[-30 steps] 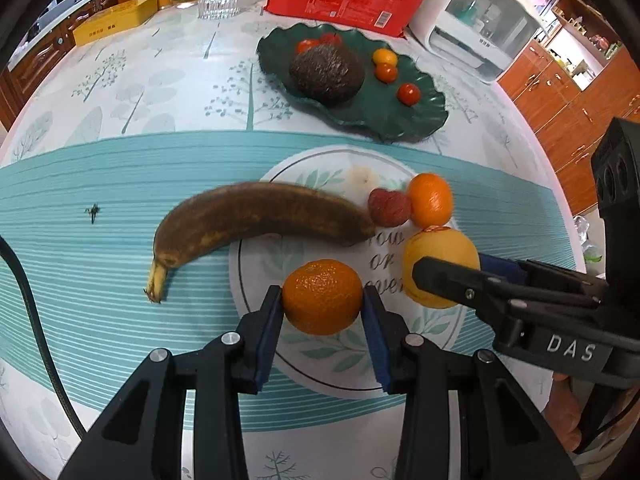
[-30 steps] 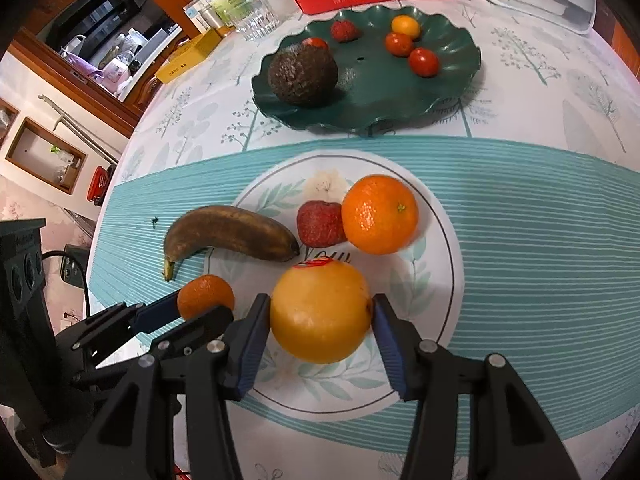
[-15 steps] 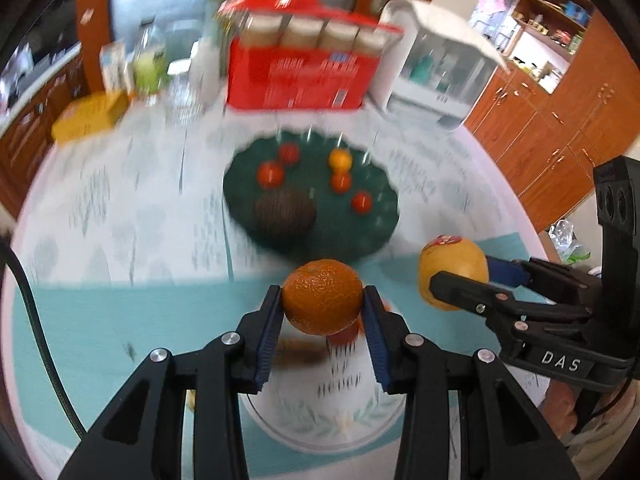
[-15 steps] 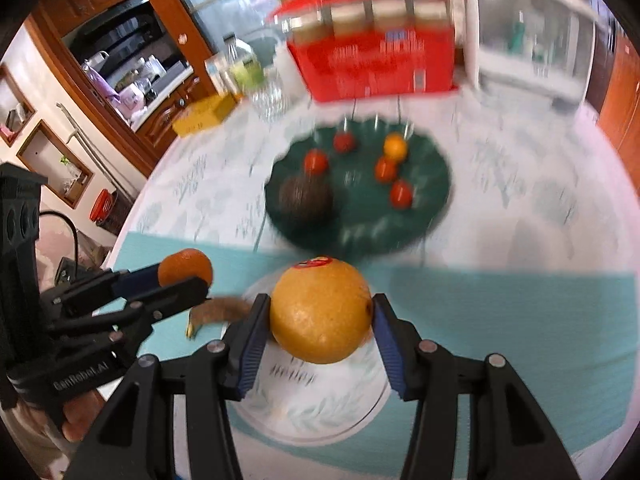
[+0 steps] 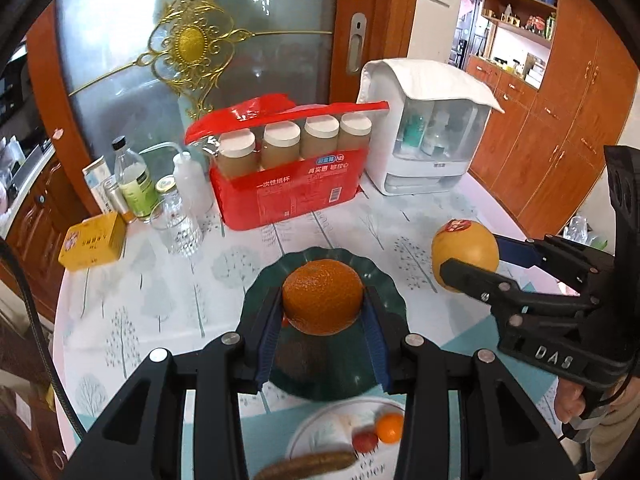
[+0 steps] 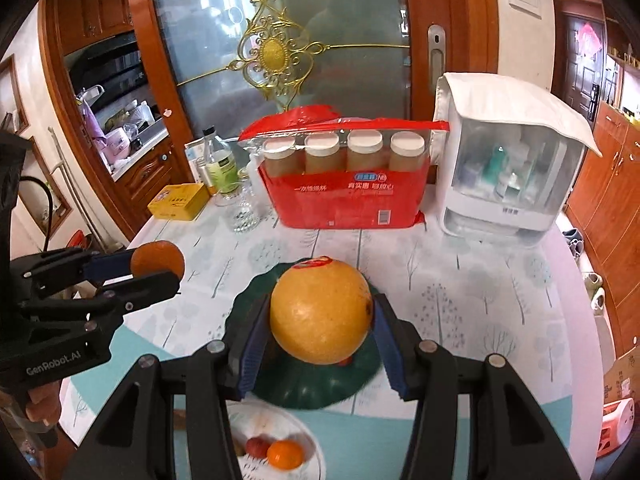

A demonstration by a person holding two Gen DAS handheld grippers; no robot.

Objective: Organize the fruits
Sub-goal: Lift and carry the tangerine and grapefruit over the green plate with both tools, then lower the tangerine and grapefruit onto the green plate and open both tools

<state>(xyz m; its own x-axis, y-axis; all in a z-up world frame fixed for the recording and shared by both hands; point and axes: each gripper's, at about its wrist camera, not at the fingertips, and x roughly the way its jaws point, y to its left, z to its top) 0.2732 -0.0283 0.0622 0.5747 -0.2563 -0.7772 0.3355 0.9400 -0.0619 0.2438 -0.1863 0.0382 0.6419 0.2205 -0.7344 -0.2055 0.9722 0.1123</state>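
The small orange (image 5: 322, 297) is clamped between the blue pads of the left gripper (image 5: 322, 320), whose jaws are drawn in snug on its sides. It is held in the air above the green plate (image 5: 256, 292). The larger yellow orange (image 6: 320, 311) sits pinched in the right gripper (image 6: 320, 332), jaws set wider to fit it, also above the green plate.

The green plate has a scalloped rim, and bare tablecloth (image 5: 160, 288) lies open on both sides of it. Behind the plate, the red pack of cups (image 5: 288, 184) and the white cabinet (image 5: 424, 140) stand along the table's far side, with a clear strip between them and the rim. To the plate's left rear stand a glass (image 5: 178, 228), bottles and a yellow box (image 5: 94, 242). Nearer than the plate lies the white plate (image 6: 308, 432), with a banana (image 5: 308, 462), a tangerine (image 6: 285, 454) and a small red fruit (image 6: 258, 446).

Both grippers tilt downward side by side, well apart from each other. A hand (image 6: 40, 400) grips the left handle.
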